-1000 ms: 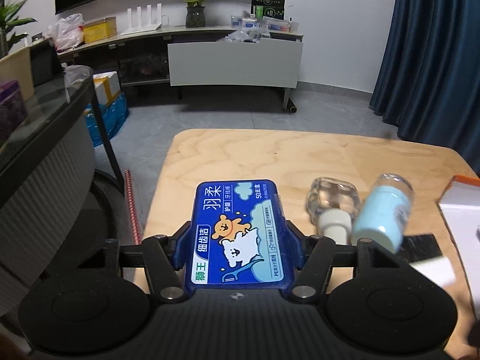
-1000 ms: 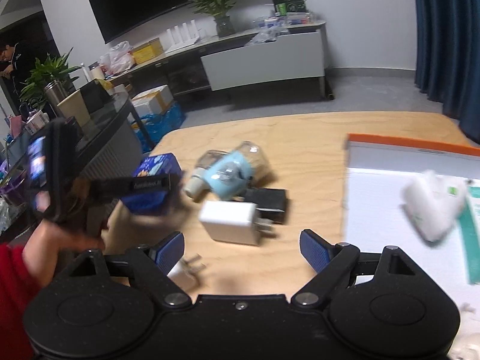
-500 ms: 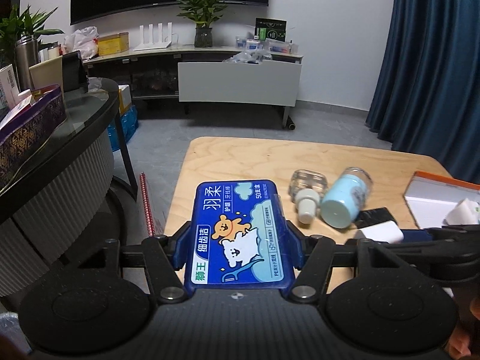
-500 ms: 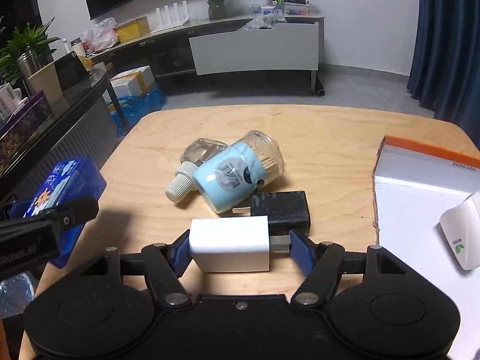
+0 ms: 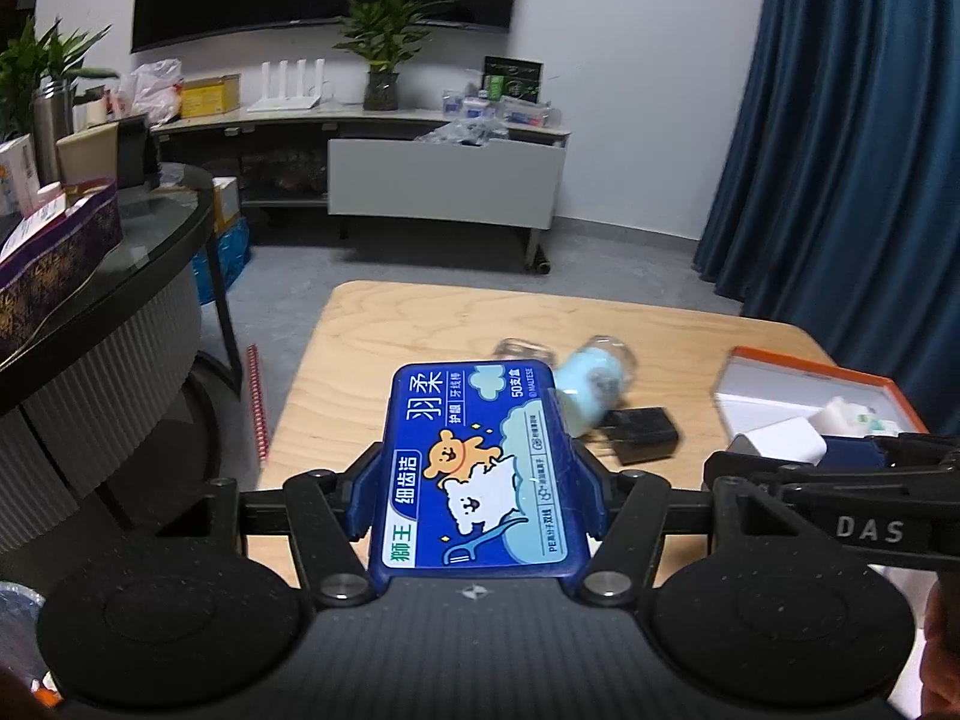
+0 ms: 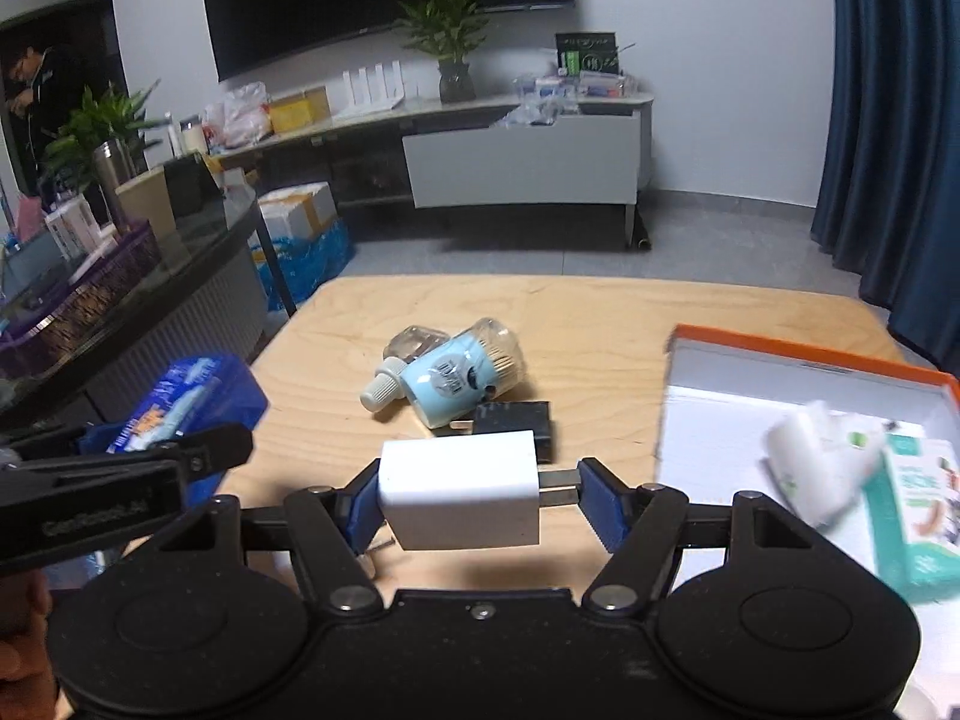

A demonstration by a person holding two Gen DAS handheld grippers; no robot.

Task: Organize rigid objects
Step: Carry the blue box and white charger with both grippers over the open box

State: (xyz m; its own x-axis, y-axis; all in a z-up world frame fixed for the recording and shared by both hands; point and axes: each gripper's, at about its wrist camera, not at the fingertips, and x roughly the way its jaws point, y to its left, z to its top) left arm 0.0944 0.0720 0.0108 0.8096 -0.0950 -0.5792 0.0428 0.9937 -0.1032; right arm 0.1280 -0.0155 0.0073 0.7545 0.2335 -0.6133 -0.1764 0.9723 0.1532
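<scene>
Both of your grippers are loaded above the near half of the bench.

Your left gripper pinches the blue floss box flat between its fingers, off the bench's left edge side; your right gripper pinches the white charger, prongs against the right finger. Bare wood lies open toward the far edge. Between you and that room, mid-bench, lie the pale blue jar on its side, a clear bottle touching it, and a black charger just beside them. The orange-rimmed box sits at the right edge, its near end cut off; the white and green items inside are blurred. The floss box hides the bench beneath it.
</scene>
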